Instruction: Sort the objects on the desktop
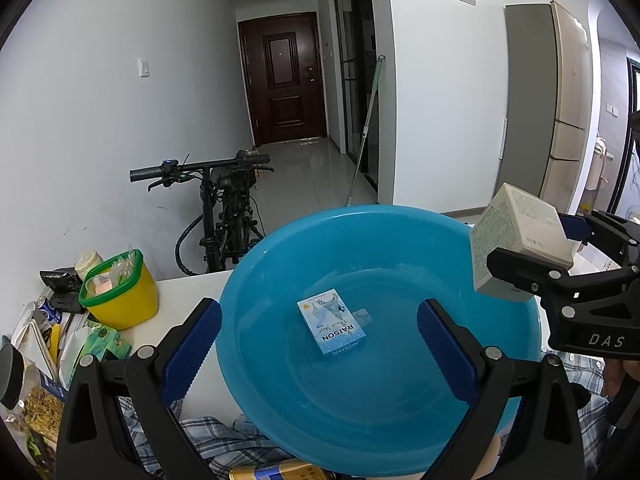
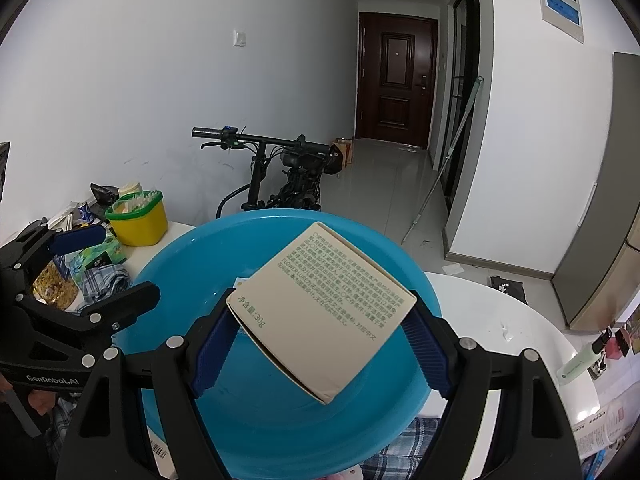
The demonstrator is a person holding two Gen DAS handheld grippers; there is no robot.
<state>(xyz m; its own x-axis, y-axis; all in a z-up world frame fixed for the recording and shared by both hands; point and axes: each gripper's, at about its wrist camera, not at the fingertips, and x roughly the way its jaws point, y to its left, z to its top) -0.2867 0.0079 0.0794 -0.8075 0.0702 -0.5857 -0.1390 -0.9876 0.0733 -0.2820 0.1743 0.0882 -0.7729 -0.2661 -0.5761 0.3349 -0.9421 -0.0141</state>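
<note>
A big blue basin (image 1: 280, 260) stands on the white table; it also shows in the right wrist view (image 2: 180, 256). A small blue RAISON box (image 1: 331, 322) lies flat inside it. My left gripper (image 1: 318, 344) is open and empty, held over the basin's near side. My right gripper (image 2: 322, 340) is shut on a cream box (image 2: 328, 304) printed with Chinese text, held tilted above the basin. The cream box (image 1: 516, 236) also shows in the left wrist view, over the basin's right rim.
A yellow tub with a green rim (image 1: 120, 292) stands left of the basin, with snack packs (image 1: 44, 396) beside it. A plaid cloth (image 1: 208, 436) lies under the basin's near edge. A pale green bottle (image 2: 576, 364) lies on the right. A scooter (image 1: 224, 208) stands behind the table.
</note>
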